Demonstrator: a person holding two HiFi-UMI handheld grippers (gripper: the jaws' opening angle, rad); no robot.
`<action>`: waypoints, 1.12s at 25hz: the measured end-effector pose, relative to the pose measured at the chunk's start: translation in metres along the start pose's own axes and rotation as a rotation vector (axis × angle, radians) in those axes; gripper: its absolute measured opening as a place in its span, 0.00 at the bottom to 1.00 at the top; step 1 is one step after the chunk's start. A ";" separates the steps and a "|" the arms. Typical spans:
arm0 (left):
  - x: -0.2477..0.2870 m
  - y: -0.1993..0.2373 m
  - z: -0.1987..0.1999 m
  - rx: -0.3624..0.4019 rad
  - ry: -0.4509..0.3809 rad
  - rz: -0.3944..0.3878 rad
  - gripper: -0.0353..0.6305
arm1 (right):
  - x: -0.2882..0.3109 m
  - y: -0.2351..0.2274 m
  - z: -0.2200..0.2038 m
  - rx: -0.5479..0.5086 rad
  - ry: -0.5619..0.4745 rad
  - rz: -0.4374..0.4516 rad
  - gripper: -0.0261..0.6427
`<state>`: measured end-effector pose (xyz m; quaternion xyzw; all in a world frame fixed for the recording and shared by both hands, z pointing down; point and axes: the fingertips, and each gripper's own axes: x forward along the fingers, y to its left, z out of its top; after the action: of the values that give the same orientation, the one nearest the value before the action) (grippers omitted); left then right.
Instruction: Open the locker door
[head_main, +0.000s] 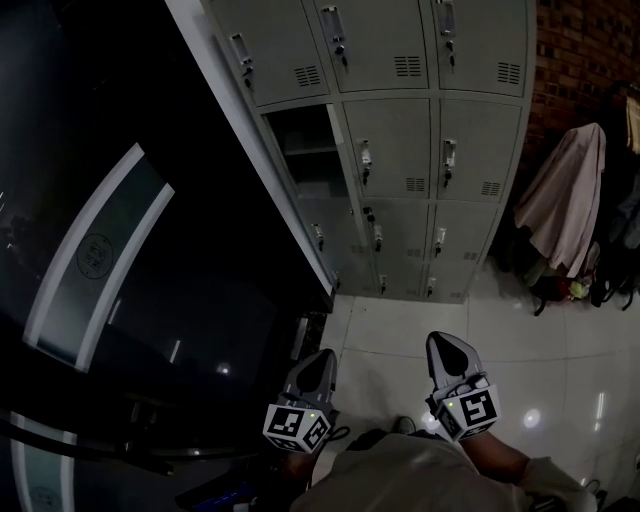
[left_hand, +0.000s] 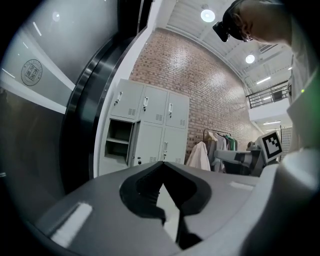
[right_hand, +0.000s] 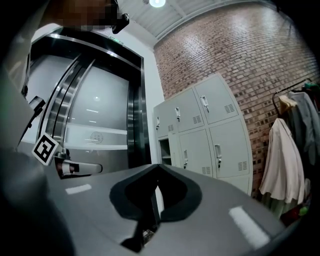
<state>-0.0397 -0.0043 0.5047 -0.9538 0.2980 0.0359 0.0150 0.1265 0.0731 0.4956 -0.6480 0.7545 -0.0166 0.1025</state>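
Note:
A bank of grey lockers (head_main: 400, 140) stands against the brick wall ahead. One compartment in its left column, second row, is open (head_main: 300, 150), with a shelf showing inside. The other doors are closed, each with a small latch handle. That open compartment also shows in the left gripper view (left_hand: 120, 145) and the right gripper view (right_hand: 164, 152). My left gripper (head_main: 322, 358) and right gripper (head_main: 443, 343) are held low near my body, well short of the lockers. Both point at them. The left gripper (left_hand: 161, 164) and right gripper (right_hand: 158, 166) have their tips together with nothing between.
A dark glass wall with a curved light band (head_main: 120, 250) fills the left side, right up to the lockers. Coats on a rack (head_main: 570, 200) and bags on the floor (head_main: 560, 290) are at the right. Glossy white tiles (head_main: 400, 330) lie between me and the lockers.

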 end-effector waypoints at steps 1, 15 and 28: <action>-0.002 -0.001 0.003 0.000 -0.004 -0.003 0.07 | -0.002 0.003 0.004 -0.002 -0.003 -0.002 0.04; -0.045 0.020 0.024 0.007 -0.014 0.009 0.07 | 0.000 0.056 0.015 -0.012 0.004 0.004 0.04; -0.056 0.020 0.041 0.003 -0.045 -0.022 0.07 | -0.004 0.076 0.027 -0.035 0.009 -0.004 0.04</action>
<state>-0.0991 0.0129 0.4675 -0.9559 0.2873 0.0567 0.0234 0.0579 0.0916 0.4578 -0.6512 0.7539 -0.0066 0.0874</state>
